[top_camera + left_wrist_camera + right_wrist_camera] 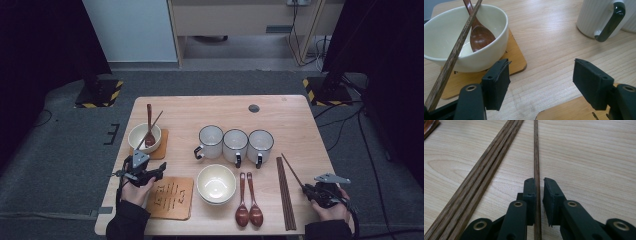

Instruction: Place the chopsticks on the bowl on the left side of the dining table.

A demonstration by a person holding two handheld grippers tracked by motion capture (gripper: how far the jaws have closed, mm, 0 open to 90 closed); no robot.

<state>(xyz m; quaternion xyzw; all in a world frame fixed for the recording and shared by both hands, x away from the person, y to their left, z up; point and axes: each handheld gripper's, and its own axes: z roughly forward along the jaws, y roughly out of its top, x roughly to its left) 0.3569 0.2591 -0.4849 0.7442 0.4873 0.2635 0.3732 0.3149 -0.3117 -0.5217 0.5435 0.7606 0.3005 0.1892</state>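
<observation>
Closing my right fingers (539, 182) on one chopstick (536, 157), barely pinched. Left fingers (541, 82) wide, empty. Thin stick could roll free off the bench (586, 157).

This looks like a recording studio or lab set up for staged table work, not a home. A small wooden tabletop (290, 112) stands alone on grey carpet (65, 140). Black curtains (40, 40) hang on both sides, and stands with yellow-black striped bases (98, 93) flank the far corners. Cables (350, 120) trail over the floor. Beyond the jaws, bowls, mugs and chopsticks lie in tidy rows, like props.
</observation>
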